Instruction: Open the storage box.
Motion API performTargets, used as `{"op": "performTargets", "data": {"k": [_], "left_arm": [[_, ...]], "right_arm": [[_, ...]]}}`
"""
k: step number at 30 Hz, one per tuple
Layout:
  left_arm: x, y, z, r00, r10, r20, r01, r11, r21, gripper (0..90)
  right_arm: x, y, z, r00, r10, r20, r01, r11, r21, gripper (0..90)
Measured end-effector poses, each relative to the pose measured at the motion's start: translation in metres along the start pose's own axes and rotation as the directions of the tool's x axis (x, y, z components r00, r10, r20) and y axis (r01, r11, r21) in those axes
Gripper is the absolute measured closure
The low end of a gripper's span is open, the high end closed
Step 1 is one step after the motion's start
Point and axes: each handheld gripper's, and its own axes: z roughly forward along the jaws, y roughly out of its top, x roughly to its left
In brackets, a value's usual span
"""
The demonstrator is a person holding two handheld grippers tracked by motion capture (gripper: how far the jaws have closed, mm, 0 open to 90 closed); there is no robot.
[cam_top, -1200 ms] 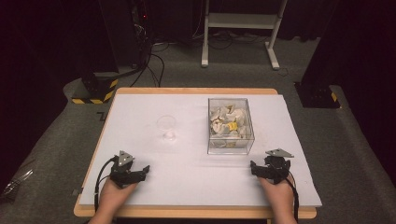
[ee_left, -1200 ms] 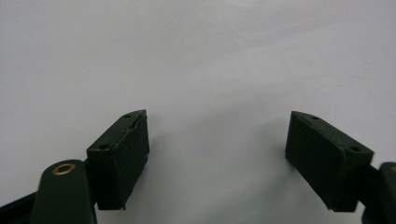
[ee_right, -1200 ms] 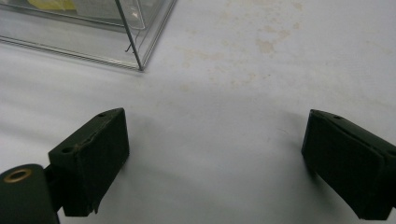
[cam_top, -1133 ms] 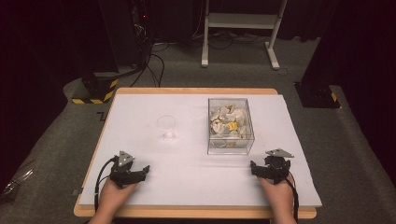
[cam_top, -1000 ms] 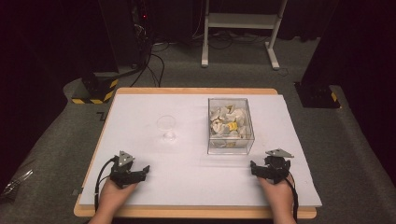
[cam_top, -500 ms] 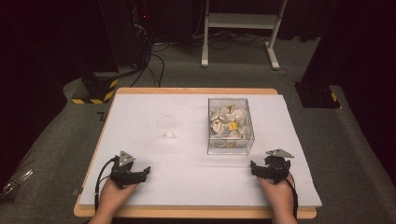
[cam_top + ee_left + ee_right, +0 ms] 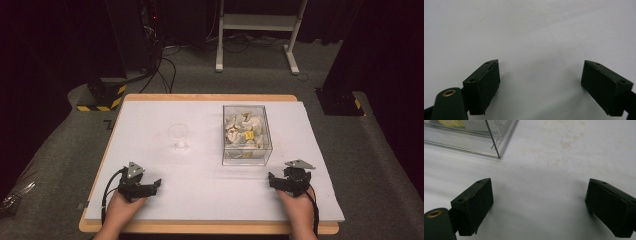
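Nothing has shifted over the past second. The white rectangular table (image 7: 200, 195) bears a clear square plastic box (image 7: 246, 134) of pale scraps, and left of it a small clear glass (image 7: 178, 137). Nearer than the box, the left gripper (image 7: 150, 186) and right gripper (image 7: 278, 181) rest with jaws apart, empty; work unstarted.

- A lab or recording studio is suggested rather than a home.
- A white-covered table (image 7: 150, 115) is set on grey carpet (image 7: 370, 165), ringed by black curtains (image 7: 45, 50).
- Far beyond the fingers, trailing cables (image 7: 165, 65), a white metal stand (image 7: 257, 22) and a base with yellow-black hazard tape (image 7: 107, 97) are seen.
- A dark equipment rack (image 7: 150, 20) with a small red light is placed behind.
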Motion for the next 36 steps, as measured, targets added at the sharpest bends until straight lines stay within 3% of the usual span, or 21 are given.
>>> {"op": "performTargets", "data": {"k": [36], "left_arm": [[-0.0026, -0.0017, -0.001, 0.9996, -0.017, -0.023, 0.017, 0.9998, -0.007, 15.1]], "right_arm": [[-0.0004, -0.001, -0.0032, 0.9999, -0.009, -0.007, 0.009, 1.0, -0.025, 9.1]]}}
